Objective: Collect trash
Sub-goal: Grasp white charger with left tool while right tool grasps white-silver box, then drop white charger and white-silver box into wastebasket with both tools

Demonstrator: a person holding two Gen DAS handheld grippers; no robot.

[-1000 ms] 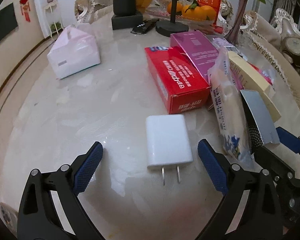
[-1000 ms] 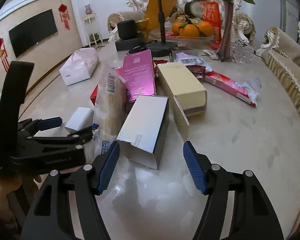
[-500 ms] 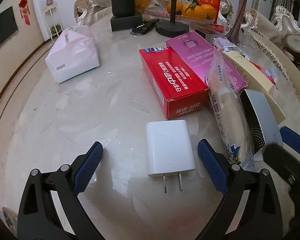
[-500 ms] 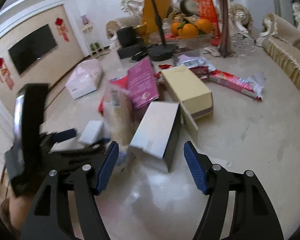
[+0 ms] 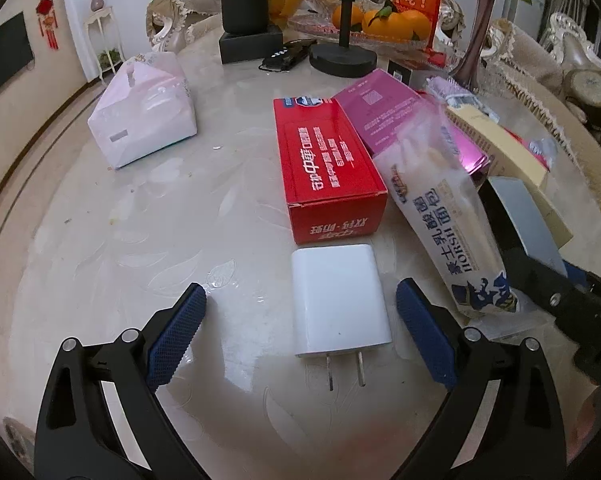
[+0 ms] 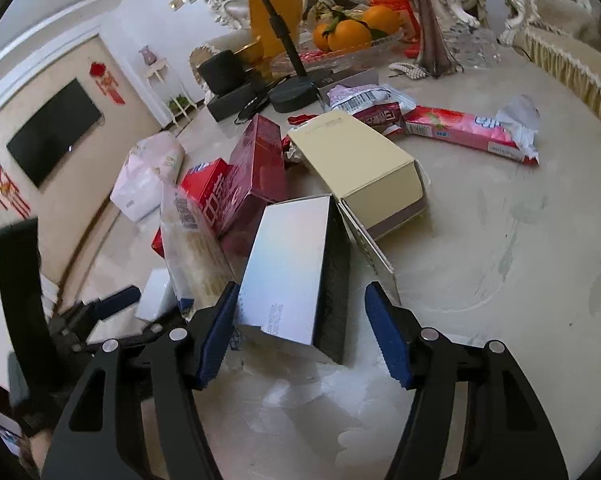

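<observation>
Two grippers over marble table [image 5: 100, 240]. Left gripper [image 5: 300, 336] spread wide, white charger [image 5: 338, 300] lying between its fingers, untouched. Right gripper [image 6: 302, 334] closing around silver box [image 6: 288, 268], near end between its fingers; left pad touching, right pad apart.

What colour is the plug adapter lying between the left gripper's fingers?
White, with two metal prongs. The plug adapter shows best in the left wrist view.

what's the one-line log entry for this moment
right gripper: closing around silver box, not yet clamped | left gripper: open over white charger | table: trash uncollected
</observation>
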